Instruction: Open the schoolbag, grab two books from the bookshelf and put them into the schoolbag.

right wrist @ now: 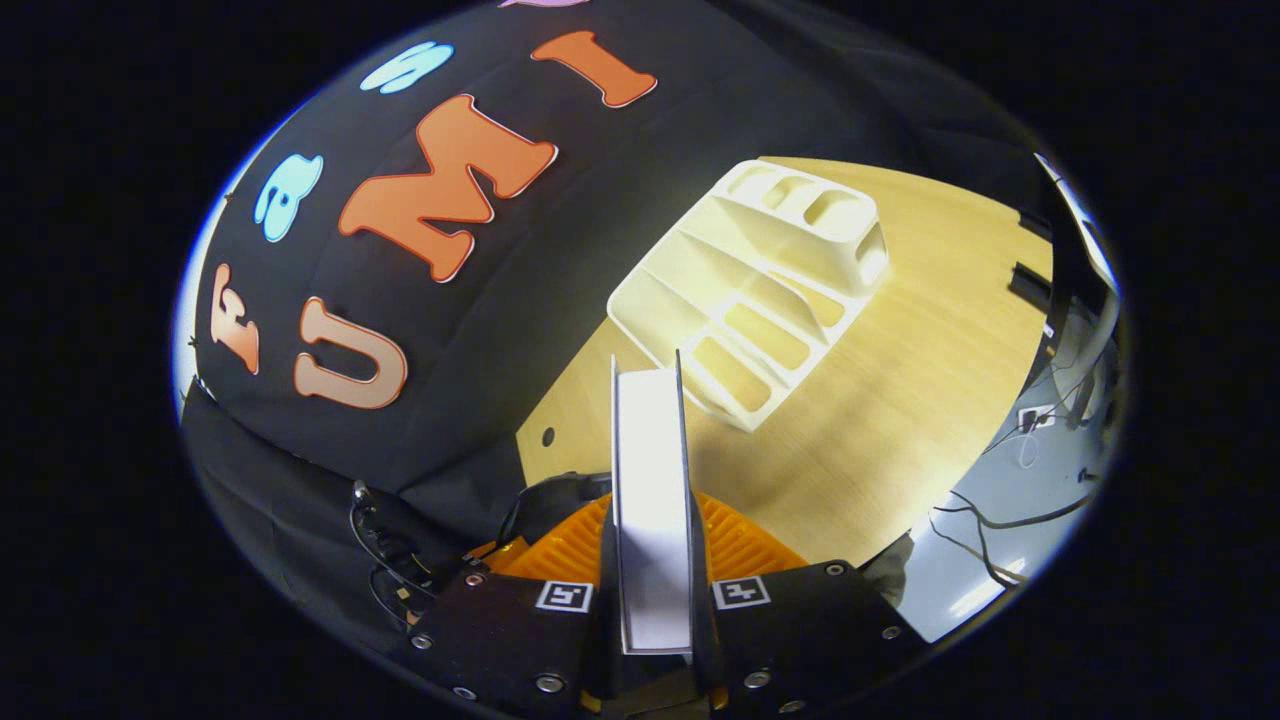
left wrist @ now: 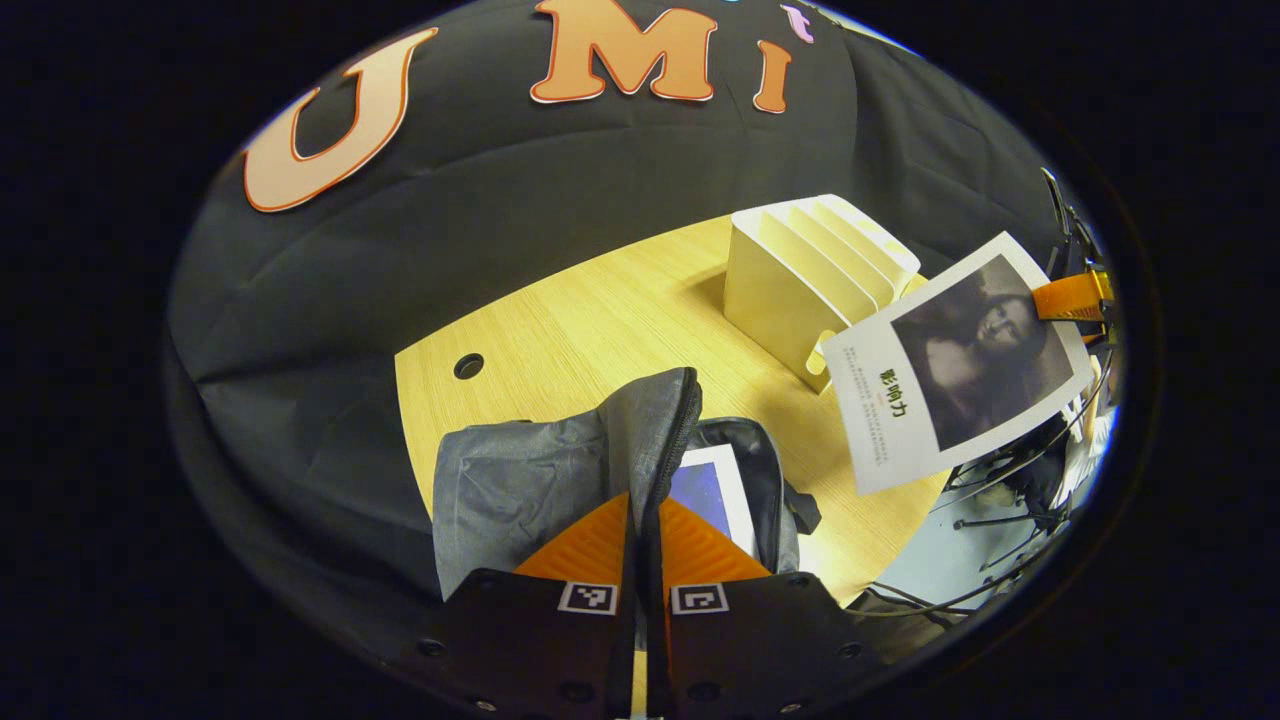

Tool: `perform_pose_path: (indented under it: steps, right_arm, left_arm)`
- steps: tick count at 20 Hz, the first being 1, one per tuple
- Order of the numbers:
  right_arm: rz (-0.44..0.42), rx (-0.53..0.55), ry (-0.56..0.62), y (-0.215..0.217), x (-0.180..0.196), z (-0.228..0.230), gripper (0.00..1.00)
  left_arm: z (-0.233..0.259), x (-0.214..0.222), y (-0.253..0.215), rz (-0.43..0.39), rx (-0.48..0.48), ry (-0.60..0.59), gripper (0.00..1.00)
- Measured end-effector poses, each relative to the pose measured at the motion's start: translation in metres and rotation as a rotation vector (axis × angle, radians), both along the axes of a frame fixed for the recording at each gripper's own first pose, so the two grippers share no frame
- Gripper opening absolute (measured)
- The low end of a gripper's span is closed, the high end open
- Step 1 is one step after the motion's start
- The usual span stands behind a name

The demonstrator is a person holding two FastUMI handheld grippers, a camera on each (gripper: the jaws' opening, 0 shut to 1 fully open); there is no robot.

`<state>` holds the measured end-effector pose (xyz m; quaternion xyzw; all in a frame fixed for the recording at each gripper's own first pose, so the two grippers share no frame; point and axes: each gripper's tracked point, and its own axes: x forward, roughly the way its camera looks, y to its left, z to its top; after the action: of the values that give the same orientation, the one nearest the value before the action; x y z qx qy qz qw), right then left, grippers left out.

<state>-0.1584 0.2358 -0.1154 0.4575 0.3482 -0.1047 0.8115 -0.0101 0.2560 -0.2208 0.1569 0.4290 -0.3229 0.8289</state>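
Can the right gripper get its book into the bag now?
Probably yes. The left gripper pinches the schoolbag flap up, the mouth gapes with one book inside, and the right gripper holds the second book beside the bag.

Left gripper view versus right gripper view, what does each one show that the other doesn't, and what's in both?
Left gripper view: the left gripper shut on the open schoolbag's flap, a book inside, and the second book's cover held by the right gripper. Right gripper view: that book edge-on between its fingers. Both: the bookshelf and wooden table.
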Motion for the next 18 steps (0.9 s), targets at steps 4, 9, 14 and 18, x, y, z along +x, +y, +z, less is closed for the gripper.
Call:
perform_pose_path:
  steps: [4,9,14,18]
  right_arm:
    - [0.002,0.077,-0.036,0.026,0.007,-0.013,0.29]
    - [0.043,0.202,-0.082,0.077,0.023,-0.039,0.28]
    - [0.112,0.231,-0.074,0.132,0.047,-0.067,0.28]
    - [0.126,0.21,-0.076,0.157,0.065,-0.087,0.28]
  left_arm:
    - [0.002,0.004,0.003,0.019,-0.02,0.006,0.08]
    - [0.004,0.005,0.005,0.032,-0.024,0.01,0.05]
    - [0.007,0.007,0.006,0.021,-0.019,0.004,0.06]
    - [0.012,0.008,0.004,0.031,-0.034,-0.009,0.05]
